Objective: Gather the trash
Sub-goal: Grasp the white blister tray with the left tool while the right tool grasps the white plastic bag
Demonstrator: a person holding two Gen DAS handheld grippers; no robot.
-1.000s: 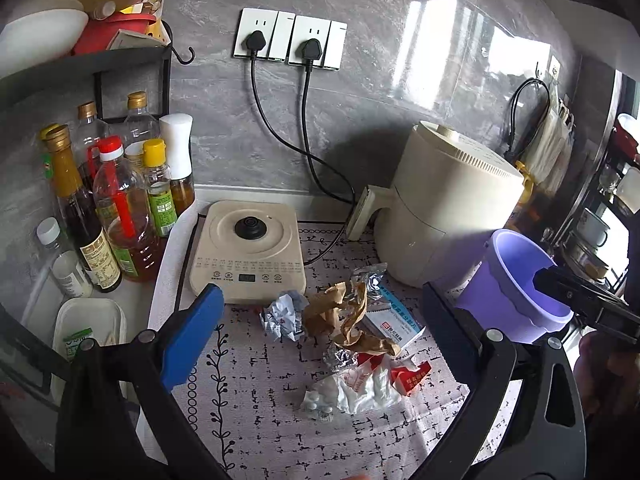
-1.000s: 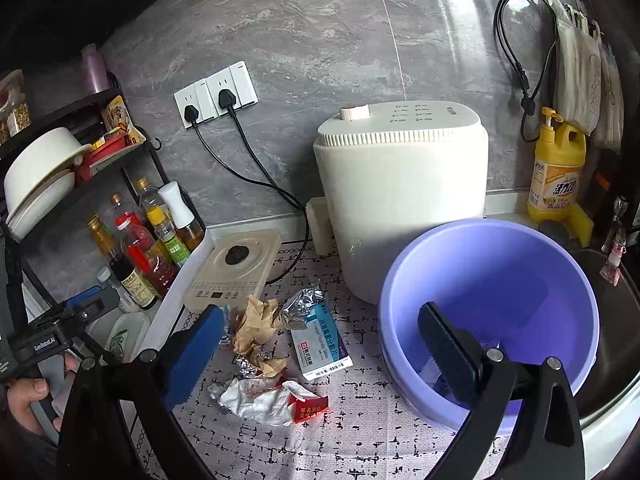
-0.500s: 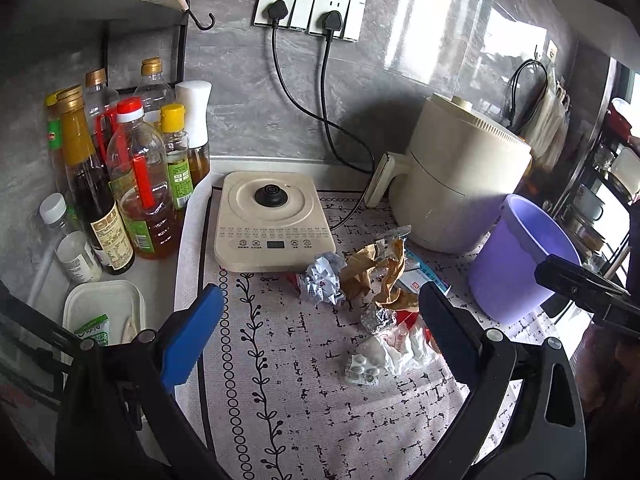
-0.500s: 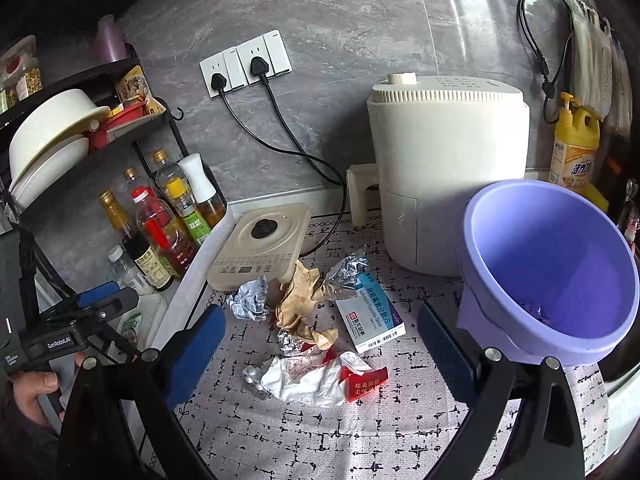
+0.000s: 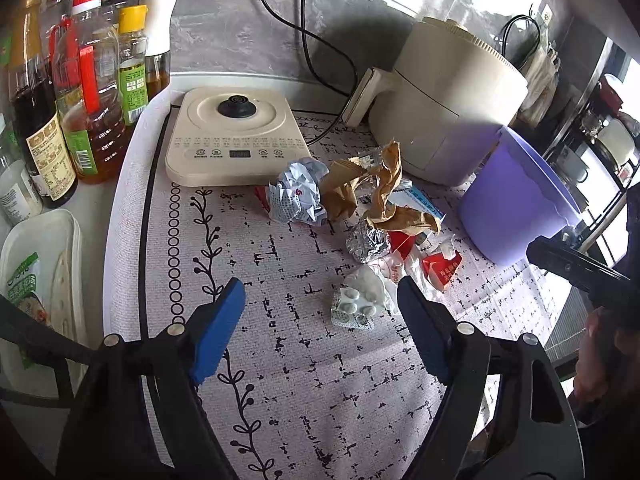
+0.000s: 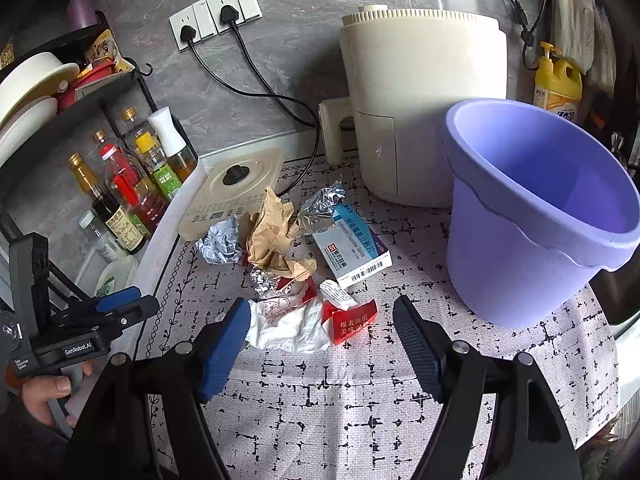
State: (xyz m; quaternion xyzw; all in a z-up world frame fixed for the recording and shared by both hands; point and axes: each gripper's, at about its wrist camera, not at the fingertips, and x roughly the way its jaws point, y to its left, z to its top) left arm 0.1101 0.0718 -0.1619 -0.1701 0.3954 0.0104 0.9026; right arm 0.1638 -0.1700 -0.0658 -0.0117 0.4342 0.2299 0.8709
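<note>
Left gripper (image 5: 320,312): tilted down over the mat, jaws spread and just narrowing, blister pack (image 5: 354,312) between, untouched.
Right gripper (image 6: 322,326): tilted down, jaws apart, just narrowing around white wrapper (image 6: 290,326); contact unclear.
Trash: mid-mat, left of purple bucket (image 6: 532,220).

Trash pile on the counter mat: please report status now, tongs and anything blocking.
Left tongs and right tongs open, jaws just closing in, nothing gripped. Trash pile loose on mat, purple bucket standing beside it. Nothing in the way.

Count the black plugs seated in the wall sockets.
2. The left plug sits at the left end of the socket strip; the right plug sits nearer its middle. The left wrist view cuts the sockets off.
</note>
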